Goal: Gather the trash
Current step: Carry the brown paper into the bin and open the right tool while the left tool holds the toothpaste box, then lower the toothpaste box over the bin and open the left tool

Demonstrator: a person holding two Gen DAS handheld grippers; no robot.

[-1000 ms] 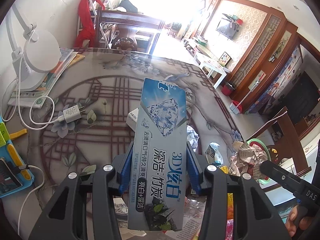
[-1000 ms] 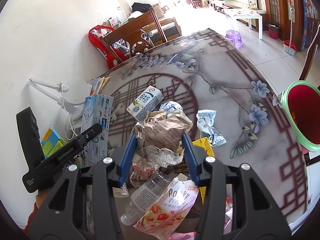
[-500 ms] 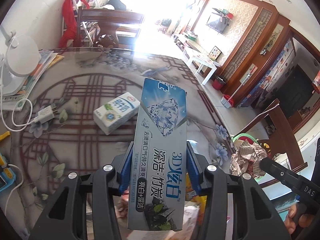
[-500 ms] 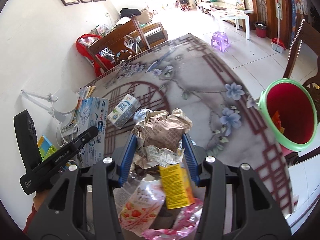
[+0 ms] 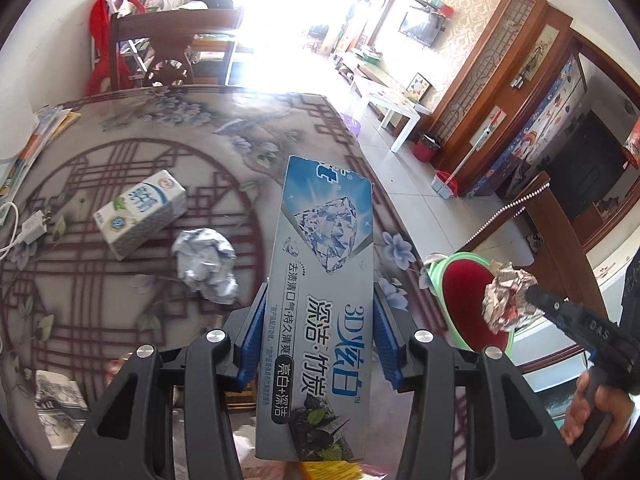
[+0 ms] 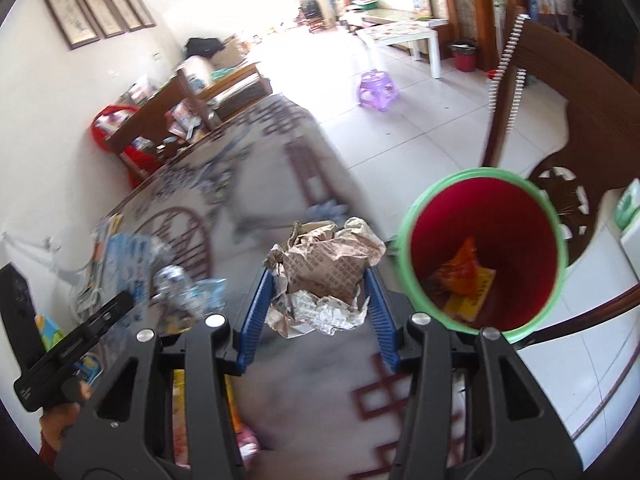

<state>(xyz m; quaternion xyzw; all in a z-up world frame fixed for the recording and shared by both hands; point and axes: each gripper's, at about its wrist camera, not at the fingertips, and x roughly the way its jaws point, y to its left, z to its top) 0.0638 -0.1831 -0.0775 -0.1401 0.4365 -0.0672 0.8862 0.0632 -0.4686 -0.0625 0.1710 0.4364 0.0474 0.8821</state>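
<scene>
My left gripper is shut on a long blue-and-grey toothpaste box and holds it above the table. My right gripper is shut on a crumpled brown-and-white paper ball, held just left of a green-rimmed red bin. In the left wrist view the paper ball hangs over the bin mouth. The bin holds orange and yellow wrappers. A milk carton and a crumpled foil wrapper lie on the table.
The patterned table has a charger plug and papers at its left edge, and more wrappers near its front. A wooden chair stands behind the bin. Another chair is at the far side.
Both grippers have swung right toward the bin with their loads. The right gripper has carried the paper ball from over the table's trash pile to beside the bin mouth.
</scene>
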